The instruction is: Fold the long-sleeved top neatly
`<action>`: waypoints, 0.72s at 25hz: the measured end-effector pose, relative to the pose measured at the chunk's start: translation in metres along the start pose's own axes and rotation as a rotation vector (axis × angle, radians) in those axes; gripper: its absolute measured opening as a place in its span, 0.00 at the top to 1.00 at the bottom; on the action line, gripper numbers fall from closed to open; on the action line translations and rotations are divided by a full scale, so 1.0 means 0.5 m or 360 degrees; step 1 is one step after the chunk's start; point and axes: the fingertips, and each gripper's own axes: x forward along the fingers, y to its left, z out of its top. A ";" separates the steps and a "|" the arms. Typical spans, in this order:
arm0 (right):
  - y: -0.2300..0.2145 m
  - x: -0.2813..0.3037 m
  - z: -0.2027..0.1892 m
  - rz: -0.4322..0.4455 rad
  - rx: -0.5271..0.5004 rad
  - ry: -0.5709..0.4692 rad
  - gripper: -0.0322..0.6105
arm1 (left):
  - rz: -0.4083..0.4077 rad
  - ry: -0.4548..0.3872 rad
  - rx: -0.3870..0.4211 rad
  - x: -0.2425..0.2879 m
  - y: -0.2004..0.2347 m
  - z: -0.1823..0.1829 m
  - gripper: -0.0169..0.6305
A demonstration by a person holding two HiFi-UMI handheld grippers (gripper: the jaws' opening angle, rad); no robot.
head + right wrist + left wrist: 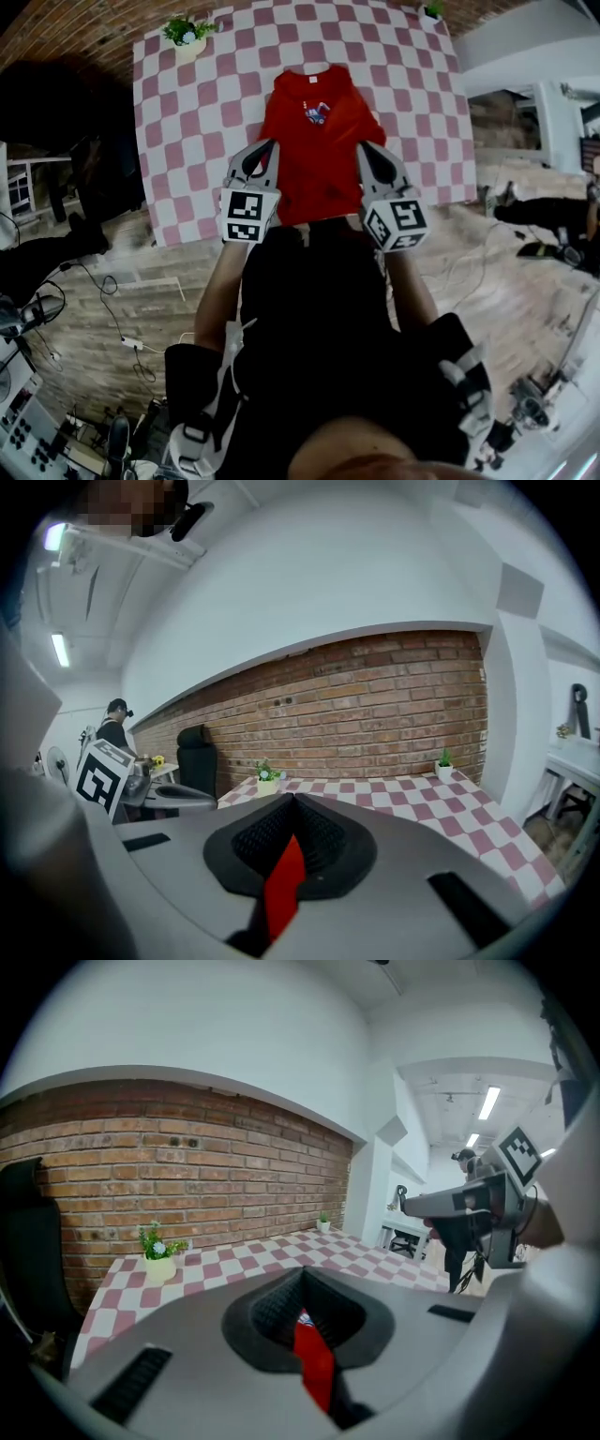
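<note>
A red long-sleeved top [319,131] lies at the centre of the frame on a pink-and-white checked table [187,150], its collar toward the top edge. The left gripper [266,148] and right gripper [366,150] each have their jaws clenched on its lower part, red cloth pinched between them. A potted plant [186,36] stands at upper left.
</note>
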 end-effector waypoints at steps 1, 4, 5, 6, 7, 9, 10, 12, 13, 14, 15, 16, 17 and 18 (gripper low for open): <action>-0.012 0.014 0.002 0.0011 -0.0004 0.0014 0.94 | 0.0012 0.0008 -0.0010 0.017 0.005 0.002 0.96; -0.046 0.061 0.000 0.0044 -0.0013 0.0067 0.94 | 0.0049 0.0051 -0.0025 0.066 0.028 0.005 0.96; -0.060 0.076 0.001 0.0055 -0.0016 0.0084 0.94 | 0.0059 0.0067 -0.0028 0.085 0.035 0.006 0.96; -0.074 0.093 0.001 0.0063 -0.0019 0.0100 0.94 | 0.0069 0.0082 -0.0033 0.106 0.041 0.006 0.96; -0.089 0.110 0.002 0.0071 -0.0024 0.0115 0.94 | 0.0077 0.0097 -0.0037 0.127 0.048 0.006 0.96; -0.117 0.150 -0.001 0.0089 -0.0042 0.0145 0.94 | 0.0087 0.0129 -0.0046 0.171 0.062 0.002 0.96; -0.130 0.169 -0.005 0.0097 -0.0054 0.0166 0.94 | 0.0092 0.0143 -0.0051 0.191 0.068 -0.002 0.96; -0.154 0.207 -0.019 0.0112 -0.0069 0.0221 0.94 | 0.0114 0.0170 -0.0061 0.229 0.081 -0.011 0.96; -0.166 0.224 -0.028 0.0119 -0.0071 0.0252 0.94 | 0.0127 0.0188 -0.0063 0.246 0.087 -0.017 0.96; -0.176 0.241 -0.039 0.0125 -0.0072 0.0283 0.93 | 0.0135 0.0212 -0.0063 0.263 0.093 -0.025 0.96; -0.186 0.257 -0.051 0.0133 -0.0075 0.0316 0.93 | 0.0135 0.0241 -0.0066 0.279 0.097 -0.036 0.96; -0.197 0.273 -0.065 0.0143 -0.0079 0.0351 0.93 | 0.0131 0.0272 -0.0072 0.295 0.101 -0.047 0.96; -0.207 0.291 -0.079 0.0154 -0.0084 0.0386 0.93 | 0.0125 0.0299 -0.0081 0.311 0.106 -0.059 0.95; -0.219 0.309 -0.092 0.0165 -0.0090 0.0420 0.93 | 0.0117 0.0323 -0.0090 0.328 0.113 -0.069 0.89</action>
